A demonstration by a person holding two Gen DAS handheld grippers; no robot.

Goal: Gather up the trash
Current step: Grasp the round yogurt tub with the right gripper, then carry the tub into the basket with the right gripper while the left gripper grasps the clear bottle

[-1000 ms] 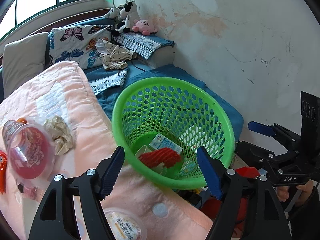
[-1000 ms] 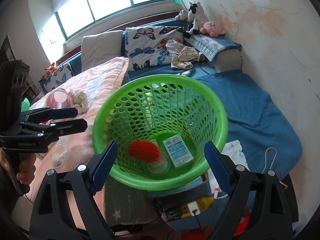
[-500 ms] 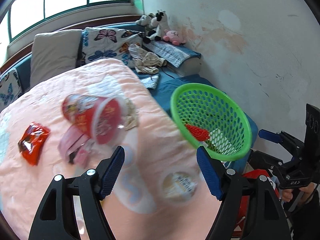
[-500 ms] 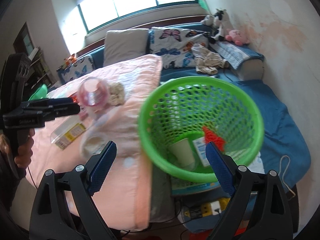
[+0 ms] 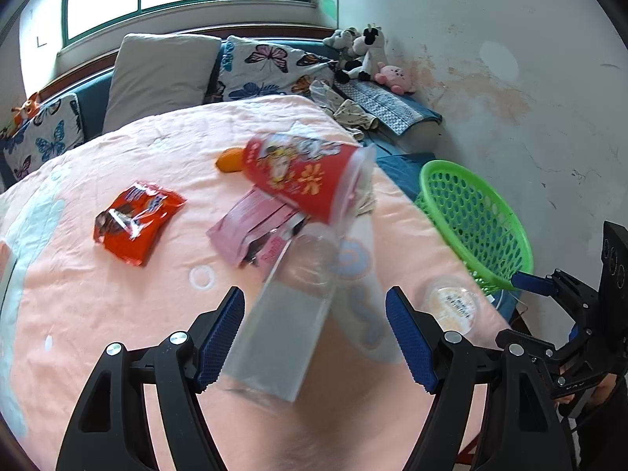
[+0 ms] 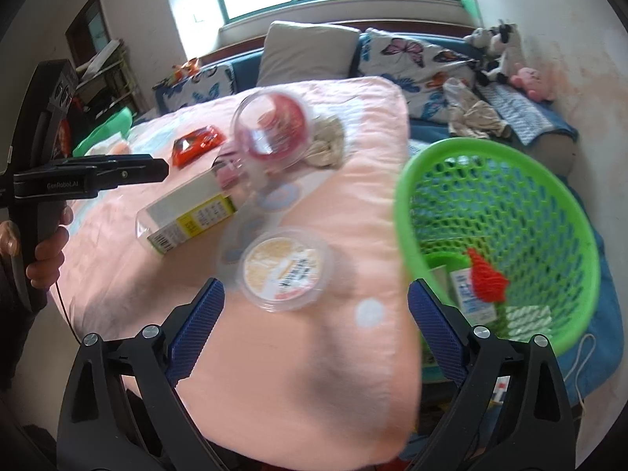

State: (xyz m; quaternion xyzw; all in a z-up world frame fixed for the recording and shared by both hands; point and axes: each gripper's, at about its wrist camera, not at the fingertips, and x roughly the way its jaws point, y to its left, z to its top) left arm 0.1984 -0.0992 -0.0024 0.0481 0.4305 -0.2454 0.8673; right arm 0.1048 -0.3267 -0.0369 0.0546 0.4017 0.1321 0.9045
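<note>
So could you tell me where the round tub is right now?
In the right wrist view the tub lies on the pink blanket, between the box and the basket.

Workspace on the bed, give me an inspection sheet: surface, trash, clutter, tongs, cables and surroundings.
Surface: pink blanket on the bed, rumpled.
Trash on bed: red cup on its side, orange snack bag, pink packet, clear box, round lidded tub, crumpled tissue.
Basket: green basket beside the bed, already holding a red net and a small carton.
Clutter: orange object behind the cup, unclear.
Tongs: left tongs open over the box; right tongs open, empty.
Cables: white cord by the basket.
Surroundings: butterfly pillows, plush toys, stained wall.
</note>
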